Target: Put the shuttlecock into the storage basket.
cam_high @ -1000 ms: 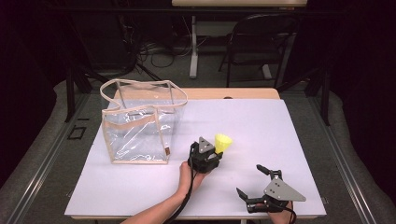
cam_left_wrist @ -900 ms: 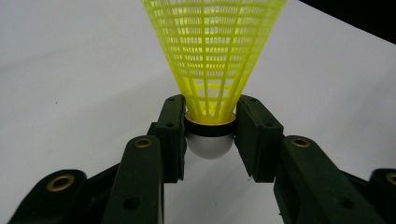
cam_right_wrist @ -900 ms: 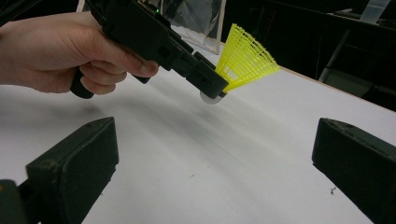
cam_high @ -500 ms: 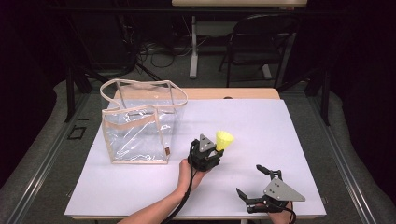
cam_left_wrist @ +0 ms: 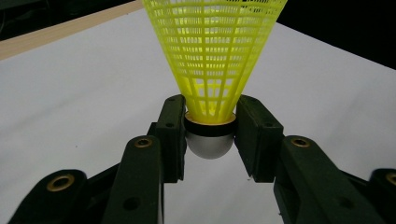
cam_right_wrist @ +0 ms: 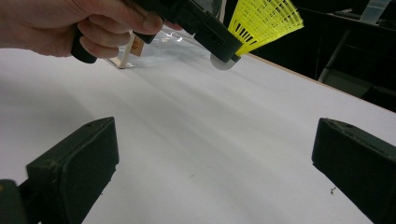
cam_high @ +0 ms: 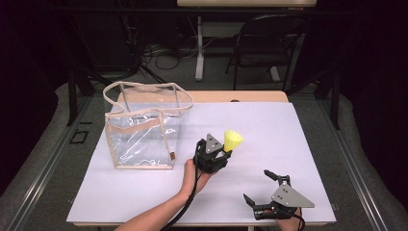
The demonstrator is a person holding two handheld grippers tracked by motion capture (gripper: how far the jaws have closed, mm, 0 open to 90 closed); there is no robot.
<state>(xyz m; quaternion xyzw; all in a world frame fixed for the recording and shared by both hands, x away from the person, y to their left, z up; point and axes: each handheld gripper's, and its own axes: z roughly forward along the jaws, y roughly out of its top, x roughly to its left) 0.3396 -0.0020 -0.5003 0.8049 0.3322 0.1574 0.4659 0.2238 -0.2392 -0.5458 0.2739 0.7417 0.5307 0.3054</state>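
Shuttlecock (cam_left_wrist: 212, 70) between left gripper (cam_left_wrist: 210, 133) jaws

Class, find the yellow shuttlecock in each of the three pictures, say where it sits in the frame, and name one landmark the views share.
High view: the shuttlecock sits just right of centre, held by the left gripper.
Left gripper view: top centre, its rounded base clamped between the two black jaws.
Right gripper view: top, right of centre, skirt pointing up and right.
Shared landmark: the white tabletop.
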